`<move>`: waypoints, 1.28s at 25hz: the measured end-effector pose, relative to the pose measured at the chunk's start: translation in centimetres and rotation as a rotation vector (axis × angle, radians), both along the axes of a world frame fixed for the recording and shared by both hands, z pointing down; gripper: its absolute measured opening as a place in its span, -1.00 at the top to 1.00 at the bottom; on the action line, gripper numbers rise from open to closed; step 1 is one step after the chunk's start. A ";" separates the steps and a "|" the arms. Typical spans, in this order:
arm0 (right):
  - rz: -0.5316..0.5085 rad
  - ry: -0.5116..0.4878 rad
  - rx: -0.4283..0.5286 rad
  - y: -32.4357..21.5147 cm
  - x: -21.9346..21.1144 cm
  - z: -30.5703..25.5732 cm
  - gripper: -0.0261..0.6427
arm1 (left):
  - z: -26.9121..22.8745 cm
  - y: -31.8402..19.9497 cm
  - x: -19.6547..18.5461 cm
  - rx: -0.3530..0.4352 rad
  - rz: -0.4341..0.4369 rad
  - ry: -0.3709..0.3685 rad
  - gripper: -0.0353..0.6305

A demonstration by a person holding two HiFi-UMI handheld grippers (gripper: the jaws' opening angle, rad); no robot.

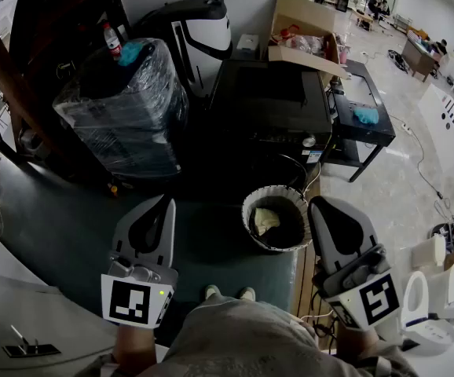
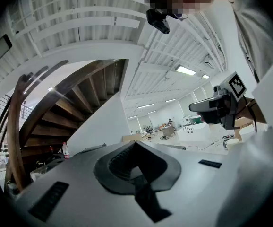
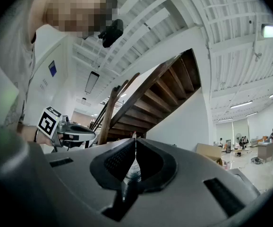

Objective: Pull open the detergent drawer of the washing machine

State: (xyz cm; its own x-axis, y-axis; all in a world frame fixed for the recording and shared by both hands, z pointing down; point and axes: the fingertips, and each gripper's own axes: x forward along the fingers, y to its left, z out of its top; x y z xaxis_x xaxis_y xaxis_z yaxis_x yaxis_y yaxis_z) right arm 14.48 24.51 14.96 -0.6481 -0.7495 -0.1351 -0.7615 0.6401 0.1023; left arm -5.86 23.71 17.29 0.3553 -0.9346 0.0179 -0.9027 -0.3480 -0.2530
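Note:
I hold both grippers level at waist height, pointing away from me. My left gripper point(image 1: 164, 204) is shut with nothing between its jaws; in the left gripper view point(image 2: 135, 144) its dark pads meet. My right gripper point(image 1: 318, 204) is shut too, its pads touching at the tip point(image 3: 135, 140) and holding nothing. Each gripper view shows the other gripper off to the side: the right gripper point(image 2: 216, 107) and the left gripper point(image 3: 66, 131). No washing machine or detergent drawer is plainly visible in any view. A white curved surface point(image 1: 11, 312) lies at the lower left.
A round basket point(image 1: 252, 199) holding a cloth stands on the floor between the grippers. Beyond it are a black cabinet point(image 1: 270, 100), a plastic-wrapped bundle point(image 1: 125, 108), an open cardboard box point(image 1: 302, 42) and a dark side table point(image 1: 364, 128). A wooden staircase point(image 3: 150, 98) rises at the left.

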 end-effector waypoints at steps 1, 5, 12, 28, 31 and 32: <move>0.001 -0.002 -0.001 0.1 0.1 0.0 0.82 | 0.0 0.2 0.1 -0.001 0.000 -0.002 0.84; 0.001 -0.003 -0.005 0.6 0.3 0.1 0.82 | 0.1 0.7 0.4 -0.006 0.005 -0.009 0.84; -0.006 0.004 -0.005 0.9 0.5 0.4 0.82 | 0.7 1.0 1.2 -0.017 0.011 -0.007 0.84; -0.027 0.003 -0.023 1.0 0.6 1.3 0.82 | -0.6 1.1 0.8 0.089 -0.024 0.008 -0.33; -0.022 0.004 -0.027 0.5 0.5 1.5 0.82 | -0.6 0.4 0.1 0.093 -0.043 0.022 -0.36; -0.021 0.003 -0.030 0.4 0.5 1.6 0.82 | -0.6 0.1 0.0 0.093 -0.043 0.023 -0.37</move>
